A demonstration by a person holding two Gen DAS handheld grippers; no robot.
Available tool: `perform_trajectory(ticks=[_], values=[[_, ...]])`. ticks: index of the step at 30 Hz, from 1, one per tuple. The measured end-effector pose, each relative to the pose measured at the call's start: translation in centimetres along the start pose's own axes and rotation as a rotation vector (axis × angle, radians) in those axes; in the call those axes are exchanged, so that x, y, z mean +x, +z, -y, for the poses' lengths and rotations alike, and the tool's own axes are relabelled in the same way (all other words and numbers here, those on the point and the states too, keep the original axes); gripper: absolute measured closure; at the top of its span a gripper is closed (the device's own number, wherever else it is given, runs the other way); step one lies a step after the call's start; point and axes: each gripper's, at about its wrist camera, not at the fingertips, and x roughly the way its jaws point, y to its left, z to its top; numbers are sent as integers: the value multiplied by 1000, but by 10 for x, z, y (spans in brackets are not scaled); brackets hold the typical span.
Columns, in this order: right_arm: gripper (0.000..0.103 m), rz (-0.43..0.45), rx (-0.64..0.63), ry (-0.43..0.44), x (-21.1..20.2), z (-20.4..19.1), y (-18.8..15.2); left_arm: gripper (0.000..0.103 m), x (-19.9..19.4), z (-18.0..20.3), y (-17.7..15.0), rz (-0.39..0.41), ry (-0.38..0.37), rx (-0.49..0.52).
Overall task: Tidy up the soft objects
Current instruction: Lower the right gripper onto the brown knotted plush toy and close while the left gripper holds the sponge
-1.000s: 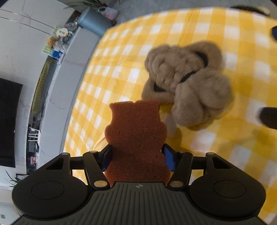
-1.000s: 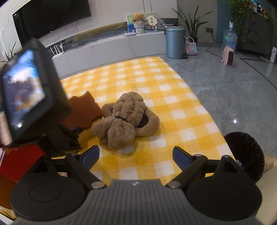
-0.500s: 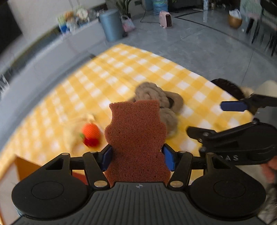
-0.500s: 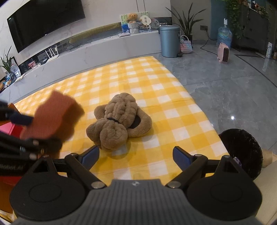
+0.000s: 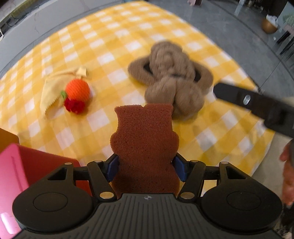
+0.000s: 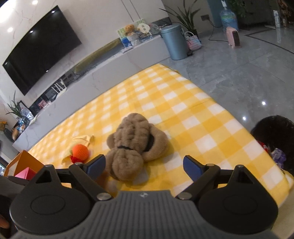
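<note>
Blue-padded fingers (image 5: 112, 166) of the left gripper (image 5: 146, 165) press both sides of the brown sponge (image 5: 144, 145), a bear-like cut-out standing upright between them, and the jaws are easing apart as we watch. Over on the right gripper (image 6: 144, 166), the fingers stand wide with nothing between them, hanging just above the fluffy brown slippers (image 6: 132, 145).

Down on the floor, the yellow-and-white checked blanket (image 6: 193, 117) fills most of both views. The slippers lie piled together near its middle. To their left sits an orange crocheted ball (image 5: 78, 90) touching a small red knitted piece (image 5: 74, 106), both resting against a pale yellow cloth (image 5: 52, 88). A red box (image 5: 27, 165) shows at the lower left of the left wrist view, with an orange carton (image 6: 22, 161) beside it at the blanket's edge.

Around the blanket, grey polished floor tiles (image 6: 248, 73) catch the ceiling lights. A long white TV console (image 6: 110, 60) runs along the wall under a dark curved television (image 6: 40, 47). A grey-blue bin (image 6: 174, 42), a woven basket (image 6: 193, 41) and a potted plant (image 6: 183, 16) stand at the console's end.
</note>
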Motion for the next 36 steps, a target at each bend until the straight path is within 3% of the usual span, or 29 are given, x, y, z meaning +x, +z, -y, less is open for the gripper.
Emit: perform_trajectory(ticks=[2, 8, 11, 15, 20, 25, 30, 33, 35, 36], values=[[12, -2, -17, 21, 2, -6, -1, 27, 8, -1, -4, -11, 17, -3], [11, -17, -44, -7, 10, -12, -4, 34, 1, 7, -11, 20, 42, 4], [10, 16, -26, -12, 8, -11, -2, 34, -13, 7, -20, 47, -2, -5], [8, 35, 45, 20, 6, -4, -1, 34, -35, 6, -36, 148, -3, -1], [8, 8, 39, 22, 17, -8, -3, 34, -55, 9, -60, 201, -135, -55], [8, -24, -47, 8, 29, -22, -8, 34, -66, 24, -61, 206, -106, 14], [12, -47, -40, 9, 31, -20, -9, 34, -80, 20, -65, 229, -123, 0], [27, -55, -54, 12, 33, -23, -11, 34, -82, 19, -66, 217, -135, -19], [82, -87, -79, -1, 35, -26, -11, 34, -82, 19, -68, 210, -153, -30], [83, -97, -96, -10, 35, -27, -11, 34, -82, 18, -70, 211, -161, -35]])
